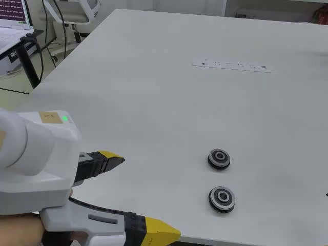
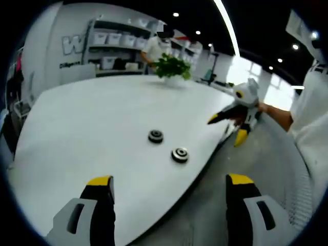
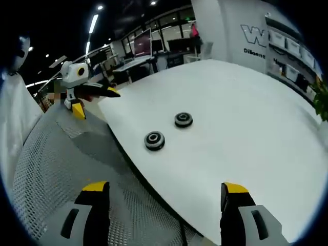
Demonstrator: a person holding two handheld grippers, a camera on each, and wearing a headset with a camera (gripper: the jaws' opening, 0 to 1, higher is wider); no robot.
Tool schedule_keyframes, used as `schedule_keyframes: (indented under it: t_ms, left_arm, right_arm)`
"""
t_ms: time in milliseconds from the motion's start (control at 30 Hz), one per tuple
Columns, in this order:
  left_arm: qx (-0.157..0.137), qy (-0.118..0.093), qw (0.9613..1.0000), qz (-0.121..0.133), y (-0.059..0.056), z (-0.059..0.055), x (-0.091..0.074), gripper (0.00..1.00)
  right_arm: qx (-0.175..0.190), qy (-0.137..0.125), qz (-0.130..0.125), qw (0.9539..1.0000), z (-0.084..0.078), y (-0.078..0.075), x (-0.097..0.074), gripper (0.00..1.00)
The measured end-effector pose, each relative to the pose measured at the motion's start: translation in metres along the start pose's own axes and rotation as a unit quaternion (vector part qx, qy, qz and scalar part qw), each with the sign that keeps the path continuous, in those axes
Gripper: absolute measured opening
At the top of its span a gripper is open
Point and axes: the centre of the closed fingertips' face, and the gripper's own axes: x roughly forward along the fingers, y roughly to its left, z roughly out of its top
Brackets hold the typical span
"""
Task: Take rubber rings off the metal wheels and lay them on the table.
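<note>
One metal wheel (image 1: 222, 199) lies flat by the table (image 1: 154, 92) edge, the second wheel (image 1: 219, 159) just beyond, rubber rings (image 1: 211, 201) seemingly on. The left gripper (image 1: 151, 198) and right gripper (image 3: 164, 188) gape wide, empty, with a clear path to the wheels. A power strip (image 1: 236, 65) lies well beyond.

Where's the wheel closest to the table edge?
Head view, lower right: that wheel lies by the near edge of the table, in front of the other wheel, apart from it.
</note>
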Motion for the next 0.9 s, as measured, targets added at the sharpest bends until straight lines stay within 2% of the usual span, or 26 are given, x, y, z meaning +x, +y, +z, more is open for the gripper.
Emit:
schedule_keyframes:
  t_ms: [433,900]
  left_arm:
    - [-0.001,-0.007,1.0,0.005,0.0013,0.0019,-0.0013,0.92]
    - [-0.001,-0.008,1.0,0.0,-0.0004,0.0021,-0.0012,0.92]
  right_arm:
    - [-0.007,0.01,0.004,0.9999,-0.003,0.0019,0.0012,0.89]
    - [-0.006,0.013,0.002,0.9999,-0.0034,0.0016,0.0015,0.88]
